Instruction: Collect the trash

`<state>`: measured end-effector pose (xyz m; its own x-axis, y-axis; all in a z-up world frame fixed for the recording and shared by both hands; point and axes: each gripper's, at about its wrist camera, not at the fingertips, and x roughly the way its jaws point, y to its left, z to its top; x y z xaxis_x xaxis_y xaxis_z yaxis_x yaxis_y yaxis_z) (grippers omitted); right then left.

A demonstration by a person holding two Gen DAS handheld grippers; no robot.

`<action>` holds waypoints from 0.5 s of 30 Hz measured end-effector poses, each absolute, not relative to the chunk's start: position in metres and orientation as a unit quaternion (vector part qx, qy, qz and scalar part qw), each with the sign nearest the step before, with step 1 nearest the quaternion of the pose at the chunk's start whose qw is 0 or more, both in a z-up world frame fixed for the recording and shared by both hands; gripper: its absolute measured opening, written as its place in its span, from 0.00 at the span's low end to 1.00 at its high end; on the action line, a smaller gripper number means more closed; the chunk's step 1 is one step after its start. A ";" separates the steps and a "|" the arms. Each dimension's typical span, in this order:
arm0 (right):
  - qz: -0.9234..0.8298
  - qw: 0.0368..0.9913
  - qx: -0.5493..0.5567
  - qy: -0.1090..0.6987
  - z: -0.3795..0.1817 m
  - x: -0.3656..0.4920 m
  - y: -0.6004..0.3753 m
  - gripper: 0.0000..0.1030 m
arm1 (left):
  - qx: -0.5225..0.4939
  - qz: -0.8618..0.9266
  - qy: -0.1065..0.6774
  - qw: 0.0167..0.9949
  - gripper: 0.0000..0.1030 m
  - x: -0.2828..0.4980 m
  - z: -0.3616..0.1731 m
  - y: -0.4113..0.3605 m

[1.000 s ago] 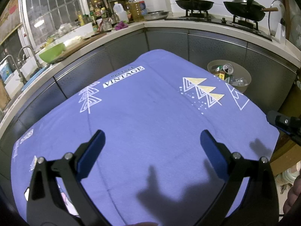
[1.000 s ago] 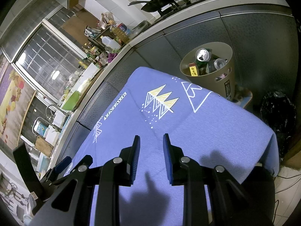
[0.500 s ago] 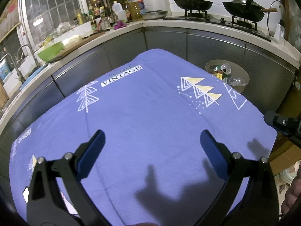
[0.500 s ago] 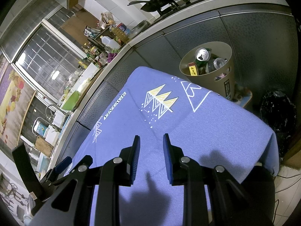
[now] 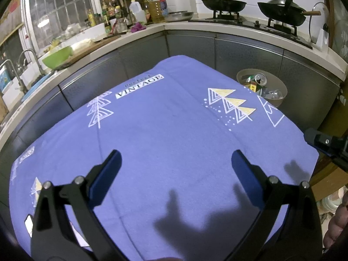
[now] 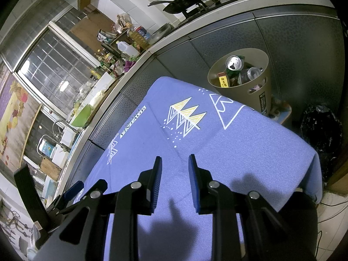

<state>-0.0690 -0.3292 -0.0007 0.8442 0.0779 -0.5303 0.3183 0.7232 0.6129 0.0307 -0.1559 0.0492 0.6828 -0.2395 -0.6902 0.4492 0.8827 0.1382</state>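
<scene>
Left wrist view, catalogued from left to right: a green bowl [image 5: 57,57] is set on the counter [image 5: 91,50] by the window; a blue printed cloth [image 5: 169,134] is spread over the table; the left gripper [image 5: 175,163] is held above it, jaws spread wide, nothing between them. A beige trash bin [image 5: 280,93] is stood on the floor just past the cloth's far right corner, with cans [image 5: 260,79] and a carton seen inside. Right wrist view: the right gripper [image 6: 175,163] is held over the same cloth, jaws narrowly parted and empty. A black bag [image 6: 320,128] is seen on the floor right of the bin.
</scene>
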 end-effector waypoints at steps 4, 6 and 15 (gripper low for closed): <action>-0.067 0.888 0.366 0.271 -0.002 -0.069 -0.329 0.21 | 0.149 -0.191 0.350 0.905 0.94 0.030 0.049 -0.157; -0.068 0.888 0.366 0.272 -0.003 -0.069 -0.328 0.21 | 0.149 -0.191 0.351 0.905 0.94 0.031 0.049 -0.156; -0.069 0.888 0.366 0.271 -0.005 -0.071 -0.326 0.21 | 0.149 -0.191 0.351 0.904 0.94 0.031 0.049 -0.155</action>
